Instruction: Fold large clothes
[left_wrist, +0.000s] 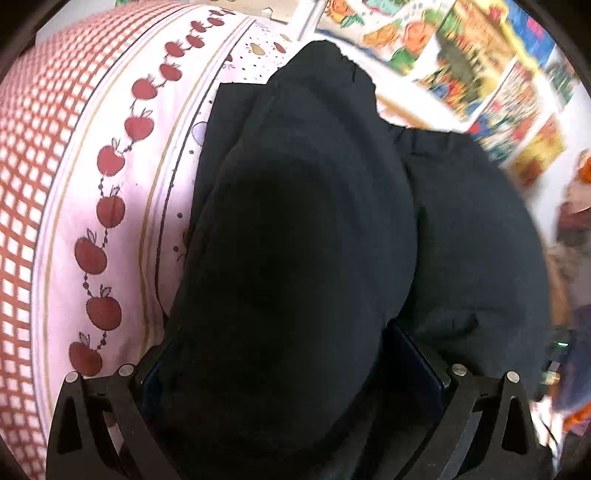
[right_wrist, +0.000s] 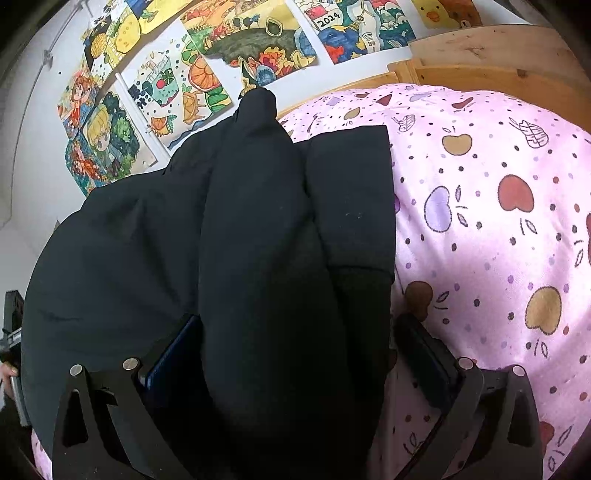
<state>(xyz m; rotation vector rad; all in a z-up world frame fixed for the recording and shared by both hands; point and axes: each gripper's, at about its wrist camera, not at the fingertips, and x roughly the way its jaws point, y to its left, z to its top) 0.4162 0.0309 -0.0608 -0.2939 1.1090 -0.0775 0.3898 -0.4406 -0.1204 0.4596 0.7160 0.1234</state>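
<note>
So we've got one black garment (left_wrist: 295, 240), plain dark fabric, thick and bunched into soft rolls. It's lying on the pink fruit-print bedding (right_wrist: 498, 221) with a fat fold humped up in front of both cameras. In the right wrist view the garment (right_wrist: 240, 240) has a straight, squared-off edge on its right side, and past that the bedding is bare and open all the way to the wooden bed frame (right_wrist: 498, 51). In the left wrist view the open room is on the left: a row of red apples (left_wrist: 110, 158) and a red checked band (left_wrist: 29, 147).

Both grippers have cloth between their fingers. The left gripper (left_wrist: 291, 354) and right gripper (right_wrist: 295, 354) each sit fairly wide around a thick wad of it. Whether they're actually pinching, we can't tell. Lots of colourful drawings (right_wrist: 177, 85) on the wall behind.
</note>
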